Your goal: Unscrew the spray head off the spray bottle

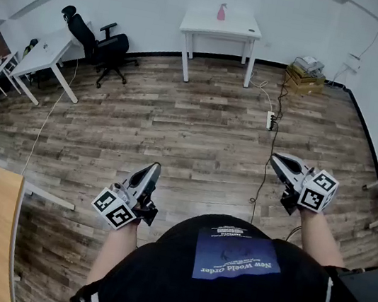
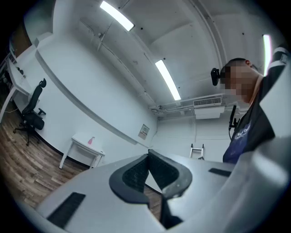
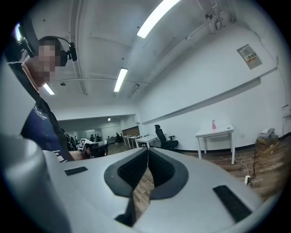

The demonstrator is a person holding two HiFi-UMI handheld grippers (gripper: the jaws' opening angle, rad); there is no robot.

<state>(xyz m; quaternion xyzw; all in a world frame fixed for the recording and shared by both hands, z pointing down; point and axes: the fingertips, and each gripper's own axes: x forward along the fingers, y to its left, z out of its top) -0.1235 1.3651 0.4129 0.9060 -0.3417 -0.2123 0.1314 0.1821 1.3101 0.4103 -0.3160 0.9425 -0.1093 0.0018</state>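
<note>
The fingers of the left gripper are pressed together with nothing between them, and the right gripper is the same, its fingers closed and empty. Both are held low in front of the person, over the wooden floor. The pink spray bottle stands upright on a white surface against the far wall, well apart from both grippers, its spray head apparently still on. So the task looks unstarted: the next move calls for walking over, opening one gripper for the bottle's body and the other for the head. Whether the bottle holds liquid is too small to tell, as are the contents of the box beside the surface.
</note>
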